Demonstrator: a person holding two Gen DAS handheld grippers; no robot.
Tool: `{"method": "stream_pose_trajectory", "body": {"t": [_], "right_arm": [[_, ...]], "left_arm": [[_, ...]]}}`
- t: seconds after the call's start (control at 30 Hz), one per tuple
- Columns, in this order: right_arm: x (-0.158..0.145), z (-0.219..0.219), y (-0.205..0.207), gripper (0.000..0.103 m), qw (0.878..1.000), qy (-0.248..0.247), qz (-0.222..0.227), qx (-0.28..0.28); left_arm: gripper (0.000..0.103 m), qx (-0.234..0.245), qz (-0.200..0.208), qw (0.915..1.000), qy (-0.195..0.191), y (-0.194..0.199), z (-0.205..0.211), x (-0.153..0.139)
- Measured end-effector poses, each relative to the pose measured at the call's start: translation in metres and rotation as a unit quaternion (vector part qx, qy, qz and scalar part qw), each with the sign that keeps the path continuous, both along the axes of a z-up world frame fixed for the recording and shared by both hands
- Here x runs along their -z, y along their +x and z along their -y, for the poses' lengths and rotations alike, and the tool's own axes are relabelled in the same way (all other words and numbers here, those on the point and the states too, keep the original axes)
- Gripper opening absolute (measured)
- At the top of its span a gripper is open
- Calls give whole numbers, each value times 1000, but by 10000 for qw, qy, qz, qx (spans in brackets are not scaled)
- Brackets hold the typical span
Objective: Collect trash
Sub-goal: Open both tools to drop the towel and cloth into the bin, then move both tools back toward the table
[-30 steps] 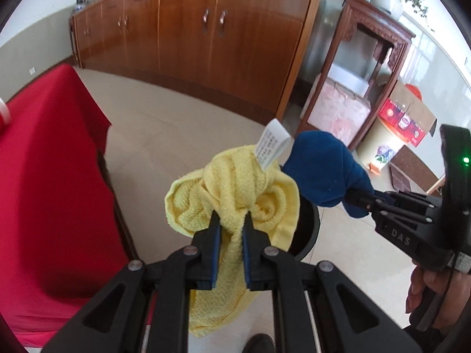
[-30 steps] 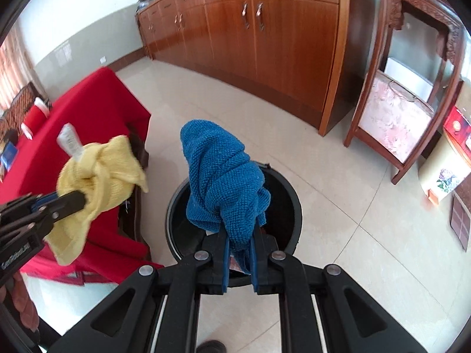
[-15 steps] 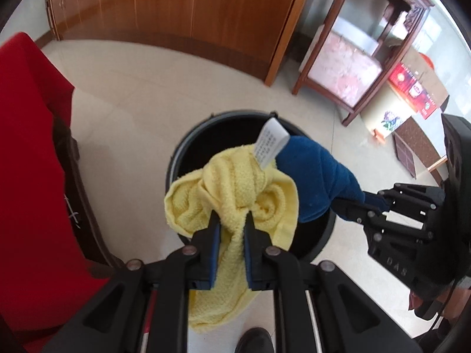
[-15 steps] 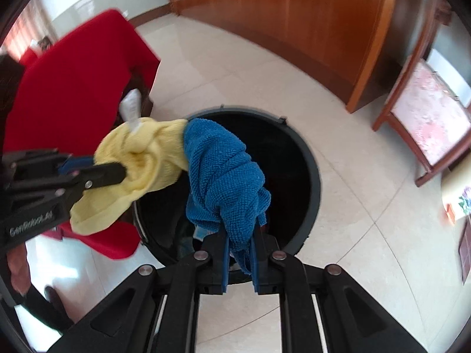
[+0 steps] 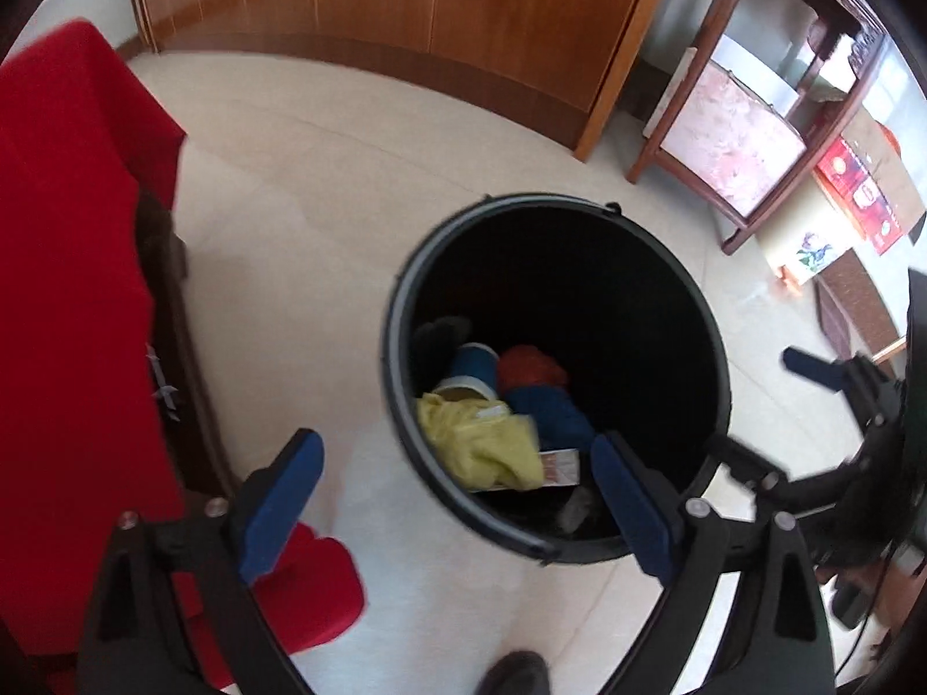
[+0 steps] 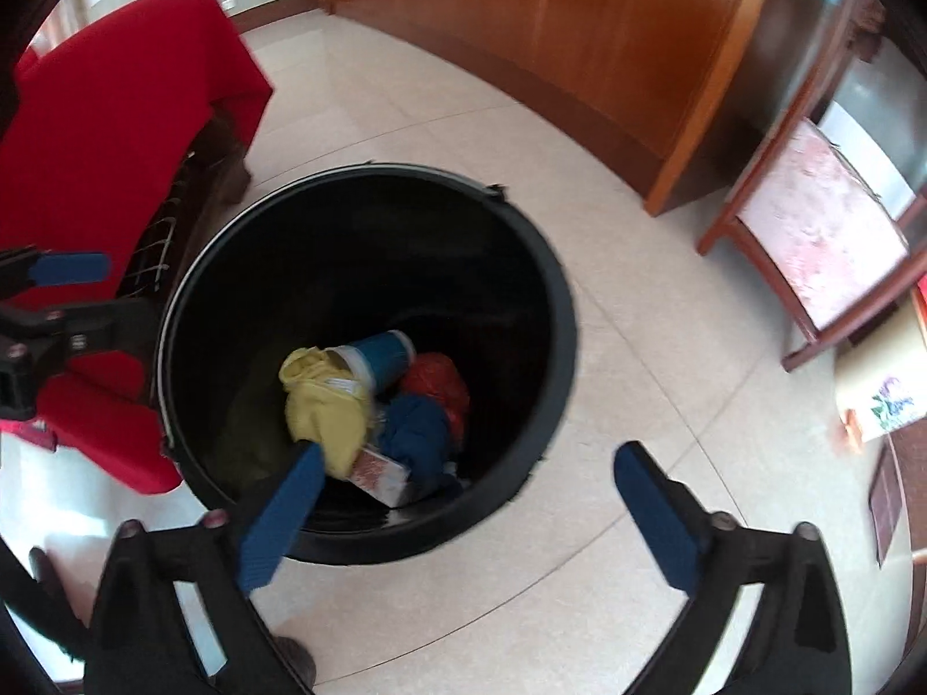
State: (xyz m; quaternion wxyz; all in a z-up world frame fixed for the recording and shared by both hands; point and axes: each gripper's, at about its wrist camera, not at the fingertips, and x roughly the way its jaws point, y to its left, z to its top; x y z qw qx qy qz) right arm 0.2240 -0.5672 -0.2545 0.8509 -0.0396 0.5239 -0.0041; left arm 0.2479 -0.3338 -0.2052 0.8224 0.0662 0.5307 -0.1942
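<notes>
Above bin (image 5: 400,301), both grippers opening.

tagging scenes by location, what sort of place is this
Most likely a room in a home: tiled floor, a long wooden cabinet along the wall, a red-draped seat, and a black trash bin.

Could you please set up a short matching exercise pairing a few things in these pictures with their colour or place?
Things:
1. yellow cloth
2. blue cloth
3. bin
4. red cover

Descriptions:
A. black, standing on the tiled floor
B. draped over furniture beside the bin
C. inside the bin, next to a blue cup
D. inside the bin, next to a red bundle

Pairs: 1-C, 2-D, 3-A, 4-B
</notes>
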Motion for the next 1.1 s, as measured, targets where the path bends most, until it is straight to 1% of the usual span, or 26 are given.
{"method": "stream_pose_trajectory", "body": {"t": [0.13, 0.23, 0.3, 0.4, 0.43, 0.47, 0.57, 0.63, 0.73, 0.87, 0.93, 1.0, 1.1], "right_arm": [[-22, 7, -7, 103, 9993, 53, 189, 319], [-47, 6, -11, 103, 9975, 27, 478, 523], [-65, 0, -16, 103, 9957, 79, 684, 624], [-92, -15, -27, 103, 9924, 82, 1000, 716], [-102, -22, -32, 103, 9911, 51, 1120, 723], [-112, -30, -36, 103, 9897, 19, 1247, 708], [-135, -52, -47, 103, 9861, 24, 1524, 667], [-148, -65, -51, 103, 9842, 75, 1648, 641], [-167, -87, -55, 103, 9819, 160, 1808, 548], [-195, -129, -56, 103, 9784, 290, 2023, 315], [-205, -152, -58, 103, 9761, 420, 2130, 119], [-213, -175, -59, 103, 9732, 532, 2235, -67], [-222, -215, -57, 103, 9697, 512, 2373, -276]], "left_arm": [[95, 29, 546, 9983, 188, -18, -11, -25], [95, -34, 1027, 9944, 227, -33, -27, -55], [101, -107, 1186, 9927, 210, -41, -37, -73], [103, -93, 1339, 9908, 158, -48, -52, -96], [103, -85, 1335, 9908, 182, -48, -54, -98], [103, -109, 1351, 9906, 212, -49, -60, -105], [103, -200, 1468, 9889, 139, -55, -75, -125], [103, -199, 1558, 9876, 62, -62, -87, -139], [103, -249, 1646, 9859, 152, -70, -107, -152], [103, -550, 1935, 9795, 138, -80, -144, -169], [103, -819, 2058, 9751, 79, -84, -170, -175], [103, -1117, 2062, 9721, 11, -85, -196, -176], [103, -1518, 2083, 9662, -99, -90, -235, -178]]}}
